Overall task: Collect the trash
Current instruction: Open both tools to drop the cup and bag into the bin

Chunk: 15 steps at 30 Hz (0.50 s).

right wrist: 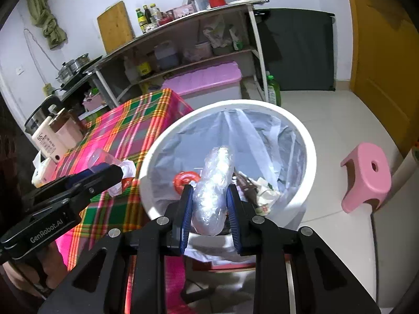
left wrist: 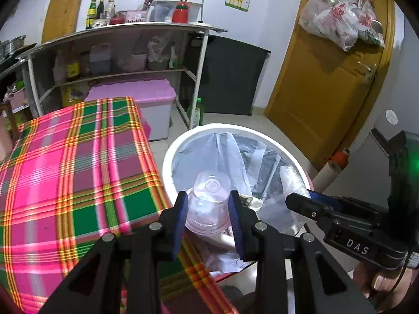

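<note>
In the left wrist view my left gripper (left wrist: 208,198) is shut on a clear plastic cup (left wrist: 209,196), its base turned toward the camera, just over the near rim of the white trash bin (left wrist: 225,127). The bin has a clear liner and stands beside the plaid-covered table (left wrist: 78,157). In the right wrist view my right gripper (right wrist: 209,191) is shut on a crumpled clear plastic bundle (right wrist: 216,178) above the bin (right wrist: 256,104). A red lid (right wrist: 187,180) and scraps of paper lie inside. Each gripper also shows in the other's view: the right gripper (left wrist: 296,198) and the left gripper (right wrist: 115,170).
A pink stool (right wrist: 366,175) stands on the tiled floor right of the bin. White tissue (right wrist: 128,167) and a cream appliance (right wrist: 52,136) sit on the table (right wrist: 125,130). Behind are a shelf rack (left wrist: 117,52), a pink-lidded box (left wrist: 136,91) and a yellow door (left wrist: 327,91).
</note>
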Each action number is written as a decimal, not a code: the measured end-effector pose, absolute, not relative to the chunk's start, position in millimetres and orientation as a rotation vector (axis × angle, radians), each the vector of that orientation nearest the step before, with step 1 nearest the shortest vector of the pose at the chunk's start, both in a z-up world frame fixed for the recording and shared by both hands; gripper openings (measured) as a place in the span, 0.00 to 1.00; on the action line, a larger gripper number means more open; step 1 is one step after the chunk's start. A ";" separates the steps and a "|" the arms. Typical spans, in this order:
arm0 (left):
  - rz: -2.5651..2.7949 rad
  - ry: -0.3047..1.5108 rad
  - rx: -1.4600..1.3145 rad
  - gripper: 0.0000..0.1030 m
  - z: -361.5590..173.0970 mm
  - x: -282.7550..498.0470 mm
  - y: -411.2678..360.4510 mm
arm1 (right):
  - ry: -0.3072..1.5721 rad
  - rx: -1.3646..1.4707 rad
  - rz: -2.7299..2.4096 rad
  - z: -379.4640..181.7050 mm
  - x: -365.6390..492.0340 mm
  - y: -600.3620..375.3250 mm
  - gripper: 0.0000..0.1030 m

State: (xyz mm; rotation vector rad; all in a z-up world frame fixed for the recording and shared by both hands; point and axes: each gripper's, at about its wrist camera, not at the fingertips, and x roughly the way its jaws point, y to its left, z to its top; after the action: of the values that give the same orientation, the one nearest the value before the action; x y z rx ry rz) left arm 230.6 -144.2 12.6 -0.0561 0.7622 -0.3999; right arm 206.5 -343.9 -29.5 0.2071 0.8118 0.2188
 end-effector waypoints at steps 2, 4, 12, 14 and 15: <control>-0.406 0.766 -0.053 0.32 10.8 233.8 -148.2 | 0.816 0.202 0.208 -31.6 209.5 -347.7 0.26; -0.413 0.770 -0.052 0.32 9.5 238.4 -150.2 | 0.822 0.201 0.204 -33.8 212.1 -350.2 0.26; -0.432 0.773 -0.061 0.42 6.0 251.6 -157.0 | 0.847 0.195 0.192 -42.5 224.8 -352.4 0.27; -0.437 0.771 -0.068 0.45 5.0 252.3 -155.8 | 0.847 0.195 0.191 -43.1 225.5 -351.5 0.34; -0.439 0.771 -0.069 0.45 4.2 252.6 -155.0 | 0.845 0.197 0.193 -43.4 225.4 -351.7 0.37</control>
State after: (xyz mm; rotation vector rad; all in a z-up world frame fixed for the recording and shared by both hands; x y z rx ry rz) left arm 252.6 -155.0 4.2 -0.0695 0.7715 -0.4388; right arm 225.4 -351.7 -43.4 0.1965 0.8451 0.1926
